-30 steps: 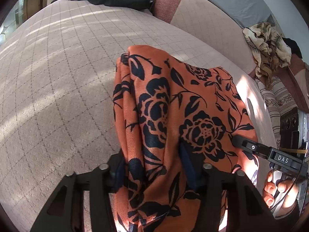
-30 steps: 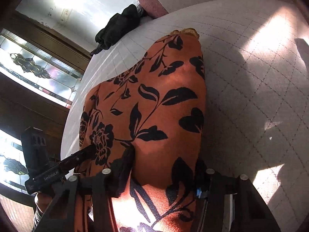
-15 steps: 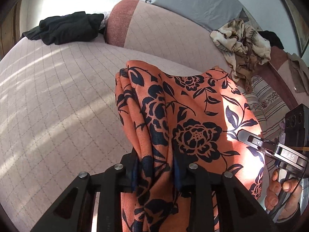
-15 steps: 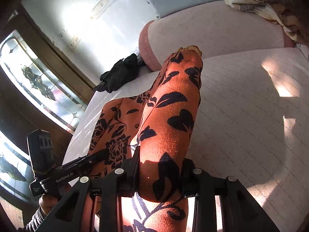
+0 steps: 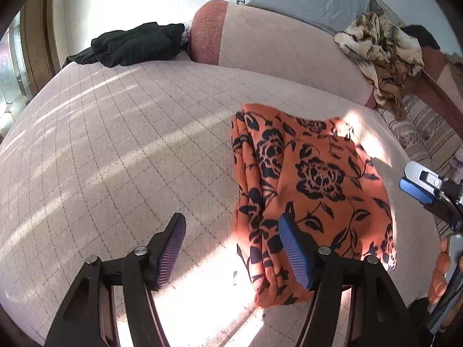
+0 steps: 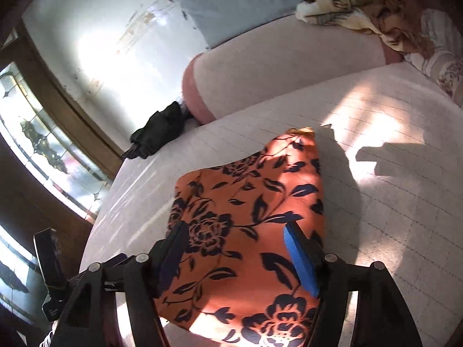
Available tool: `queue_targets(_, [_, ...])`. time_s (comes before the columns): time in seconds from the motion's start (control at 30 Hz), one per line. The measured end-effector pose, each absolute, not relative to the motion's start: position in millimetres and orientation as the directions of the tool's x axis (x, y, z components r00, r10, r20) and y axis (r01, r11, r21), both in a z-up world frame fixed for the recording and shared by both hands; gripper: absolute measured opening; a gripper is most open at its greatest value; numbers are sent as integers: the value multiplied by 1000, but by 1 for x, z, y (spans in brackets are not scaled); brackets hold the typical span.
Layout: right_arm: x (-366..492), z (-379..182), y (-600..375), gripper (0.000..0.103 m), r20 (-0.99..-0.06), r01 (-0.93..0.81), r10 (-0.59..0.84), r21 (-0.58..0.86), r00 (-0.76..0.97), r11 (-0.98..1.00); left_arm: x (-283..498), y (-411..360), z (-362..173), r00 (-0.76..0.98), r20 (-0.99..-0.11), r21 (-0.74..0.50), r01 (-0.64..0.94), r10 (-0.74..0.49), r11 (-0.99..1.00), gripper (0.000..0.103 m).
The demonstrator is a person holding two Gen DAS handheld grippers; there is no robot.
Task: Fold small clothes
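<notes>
Cloth (image 5: 312, 190): folded, lying mid-frame on bed (image 5: 121, 133).
Left gripper (image 5: 231, 248): jaws apart, empty.
Right gripper (image 6: 234, 251): jaws apart, empty.
Left: black garment (image 5: 130, 44), upper left.

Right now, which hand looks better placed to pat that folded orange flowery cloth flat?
Probably the right. The right hand-held gripper is open directly over the orange floral garment, while the left hand-held gripper is open mostly over bare bedspread beside its edge.

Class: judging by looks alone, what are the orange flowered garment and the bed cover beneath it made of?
Orange garment: likely thin woven fabric, matte, printed with dark flowers; it folds in soft layers. Bed cover: apparently pale pink quilted textile, matte; stitched grid lines show.
</notes>
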State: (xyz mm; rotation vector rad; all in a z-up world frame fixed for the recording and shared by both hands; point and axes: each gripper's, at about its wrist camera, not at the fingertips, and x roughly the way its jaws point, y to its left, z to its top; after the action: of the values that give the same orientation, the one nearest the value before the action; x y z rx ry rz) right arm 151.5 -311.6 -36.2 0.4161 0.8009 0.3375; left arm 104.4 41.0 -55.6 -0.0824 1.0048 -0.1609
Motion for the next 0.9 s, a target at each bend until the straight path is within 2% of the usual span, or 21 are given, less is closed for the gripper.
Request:
queue_targets(0.07, [161, -55, -287, 82, -666, -166, 482, 481, 569, 861, 120, 27, -86, 452, -887, -63, 74, -90, 995, 71])
queue_targets(0.13, [175, -89, -269, 82, -771, -106, 460, 464, 441, 879, 119, 33, -89, 453, -884, -103, 44, -112, 994, 71])
queue_targets(0.17, [174, -91, -267, 82, -774, -100, 440, 447, 456, 889, 116, 34, -81, 457, -883, -102, 33, -106, 994, 71])
queue_targets(0.33, [165, -51, -255, 84, -698, -152, 480, 478, 532, 865, 84, 38, -38, 570, -815, -85, 67, -107, 994, 74])
queue_targets(0.43, [181, -62, -253, 90, -716, -123, 447, 458, 536, 880, 67, 41, -35, 556, -821, -118, 59, -131, 991, 75])
queue_targets(0.5, [204, -94, -261, 90, -787, -11, 401, 449, 469, 893, 54, 44, -36, 542, -826, -145, 62, -155, 988, 75])
queue_targets(0.57, [204, -92, -266, 90, -773, 13, 406, 471, 488, 882, 39, 48, -35, 545, -823, -147, 71, -162, 987, 75])
queue_targets(0.67, [182, -54, -256, 90, -702, -64, 453, 505, 550, 861, 23, 56, -34, 573, -809, -126, 44, -129, 991, 77])
queue_targets(0.77, [145, -25, -240, 90, -679, -152, 417, 416, 604, 897, 15, 61, -31, 605, -791, -103, 18, -93, 995, 78])
queue_targets(0.9, [92, -20, -235, 90, -675, -190, 382, 343, 632, 920, 4, 60, -20, 654, -755, -49, 7, -41, 999, 79])
